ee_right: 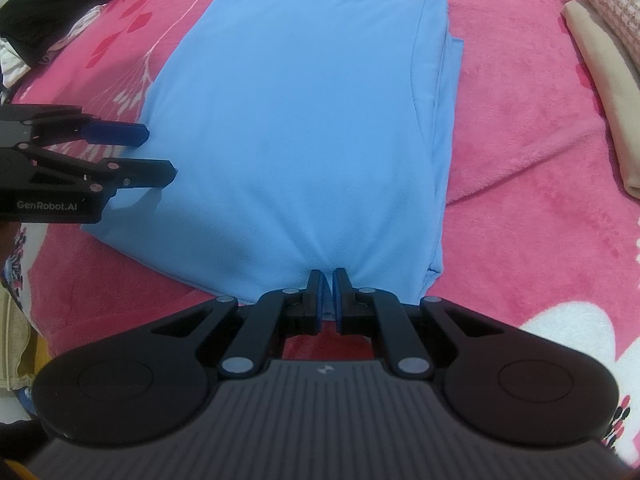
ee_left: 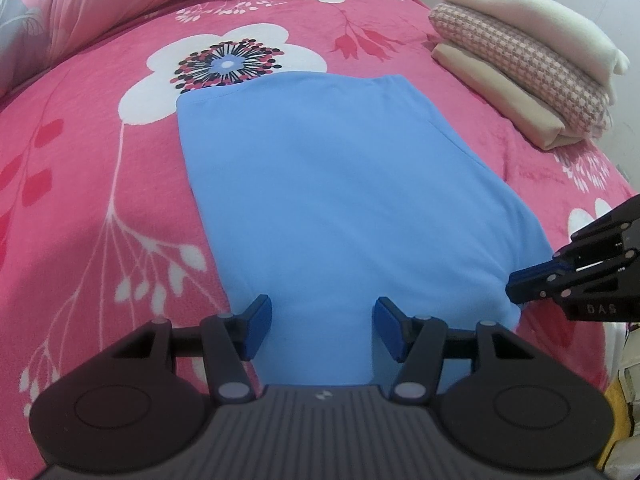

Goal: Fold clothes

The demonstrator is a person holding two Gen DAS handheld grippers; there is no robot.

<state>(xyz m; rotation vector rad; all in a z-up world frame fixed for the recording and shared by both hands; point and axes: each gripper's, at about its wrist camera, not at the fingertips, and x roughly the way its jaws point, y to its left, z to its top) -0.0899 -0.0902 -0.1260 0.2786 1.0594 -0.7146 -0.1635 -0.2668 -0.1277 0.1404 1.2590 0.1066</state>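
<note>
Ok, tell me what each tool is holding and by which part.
Right tool pinches the blue garment at its near edge; left tool is open, holding nothing.

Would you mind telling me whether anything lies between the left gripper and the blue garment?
Nothing visible does. The left gripper hangs open directly over the near end of the blue garment, with only bare cloth between its fingers. The folded pile sits well off to the side.
</note>
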